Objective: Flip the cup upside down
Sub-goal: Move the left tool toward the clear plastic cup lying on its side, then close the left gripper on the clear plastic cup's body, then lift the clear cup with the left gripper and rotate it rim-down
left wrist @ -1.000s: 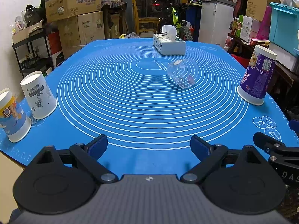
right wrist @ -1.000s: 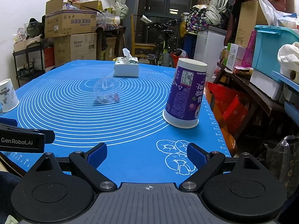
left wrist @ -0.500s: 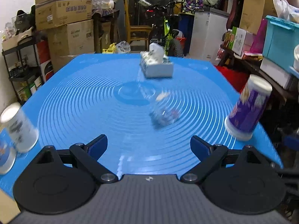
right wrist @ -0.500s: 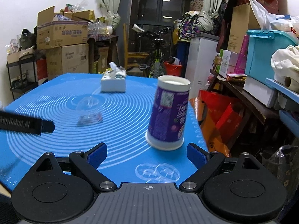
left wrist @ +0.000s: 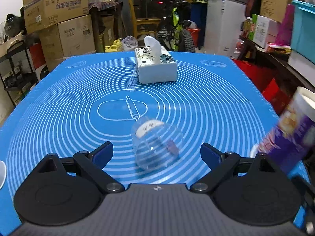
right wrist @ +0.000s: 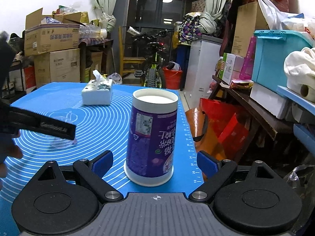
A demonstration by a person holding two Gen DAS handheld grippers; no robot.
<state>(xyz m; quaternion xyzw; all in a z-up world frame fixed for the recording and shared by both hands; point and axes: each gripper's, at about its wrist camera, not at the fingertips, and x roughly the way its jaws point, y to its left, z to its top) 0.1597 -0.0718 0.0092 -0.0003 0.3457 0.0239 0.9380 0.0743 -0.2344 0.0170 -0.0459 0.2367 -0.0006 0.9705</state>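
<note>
A clear plastic cup (left wrist: 156,144) lies on its side on the blue mat (left wrist: 78,108), between the open fingers of my left gripper (left wrist: 157,154) without touching them. In the right wrist view only its lower edge (right wrist: 61,143) shows under the left gripper's finger (right wrist: 57,128). A tall purple paper cup (right wrist: 151,137) stands upside down near the mat's right edge, between the open fingers of my right gripper (right wrist: 154,162), apart from both pads. It shows blurred at the right of the left wrist view (left wrist: 289,135).
A white tissue box (left wrist: 156,66) stands at the far middle of the mat. A white cup rim (left wrist: 2,174) shows at the mat's left edge. Cardboard boxes (left wrist: 59,21), a bicycle (right wrist: 154,63) and shelves with bins (right wrist: 275,59) surround the table.
Both grippers have moved forward. The clear cup now lies between the left fingers and the purple cup stands between the right fingers. The two small cups have left the left wrist view.
</note>
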